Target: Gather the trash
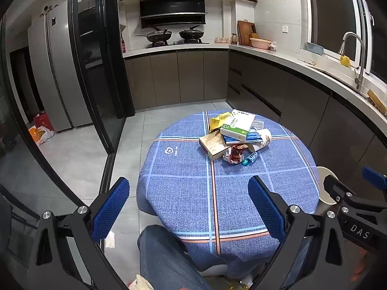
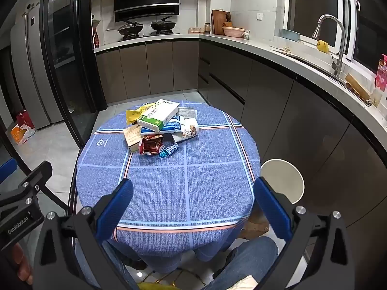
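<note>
A pile of trash point(image 1: 233, 136) lies on the far half of a round table with a blue checked cloth point(image 1: 183, 188): a white and green box point(image 1: 238, 124), a brown box point(image 1: 214, 143), a yellow wrapper point(image 1: 217, 119), a red foil wrapper point(image 1: 234, 153) and a small blue wrapper point(image 1: 250, 158). The pile also shows in the right wrist view point(image 2: 159, 128). My left gripper point(image 1: 188, 207) is open and empty over the near edge of the table. My right gripper point(image 2: 193, 207) is open and empty, also at the near edge.
A white round bin point(image 2: 283, 181) stands on the floor right of the table point(image 2: 193, 176). Kitchen cabinets and a counter with a sink run along the right and back. A fridge and bags are at the left. The person's jeans-clad knees are under the table.
</note>
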Tool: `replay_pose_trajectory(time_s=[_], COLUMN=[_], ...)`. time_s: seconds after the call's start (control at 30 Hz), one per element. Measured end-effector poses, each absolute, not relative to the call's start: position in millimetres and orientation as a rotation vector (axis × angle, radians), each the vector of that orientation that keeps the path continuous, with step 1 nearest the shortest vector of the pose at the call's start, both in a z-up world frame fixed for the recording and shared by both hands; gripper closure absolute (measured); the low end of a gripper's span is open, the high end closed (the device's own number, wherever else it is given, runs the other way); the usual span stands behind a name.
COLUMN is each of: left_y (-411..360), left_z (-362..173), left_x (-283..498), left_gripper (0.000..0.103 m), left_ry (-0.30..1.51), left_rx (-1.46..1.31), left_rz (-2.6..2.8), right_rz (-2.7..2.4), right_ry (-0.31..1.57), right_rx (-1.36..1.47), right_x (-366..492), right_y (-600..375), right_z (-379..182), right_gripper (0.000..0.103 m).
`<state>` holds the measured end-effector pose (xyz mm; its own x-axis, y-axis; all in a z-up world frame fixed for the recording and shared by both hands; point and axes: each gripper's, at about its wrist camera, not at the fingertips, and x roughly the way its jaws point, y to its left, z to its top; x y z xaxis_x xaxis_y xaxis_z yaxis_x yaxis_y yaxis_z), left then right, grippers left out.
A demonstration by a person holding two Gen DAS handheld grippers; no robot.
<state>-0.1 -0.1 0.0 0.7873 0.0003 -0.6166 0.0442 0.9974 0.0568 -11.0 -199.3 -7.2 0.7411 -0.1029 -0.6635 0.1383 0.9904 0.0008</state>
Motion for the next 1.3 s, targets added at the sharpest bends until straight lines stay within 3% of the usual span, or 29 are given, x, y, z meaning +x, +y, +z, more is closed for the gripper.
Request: replay_pose_trajectory(time_s=[1.3], left_y=[1.6], left_z=[-3.5], left_x=[3.2], left_gripper=[0.008], left_ry=[0.68], left_rx=[0.059], left_rz=[-0.031], right_rz=[-0.132], right_ry=[0.735], right_rx=[0.047], right_x=[-8.3], right_y=[-192.9], right_z=[-12.0], right_gripper=[0.003])
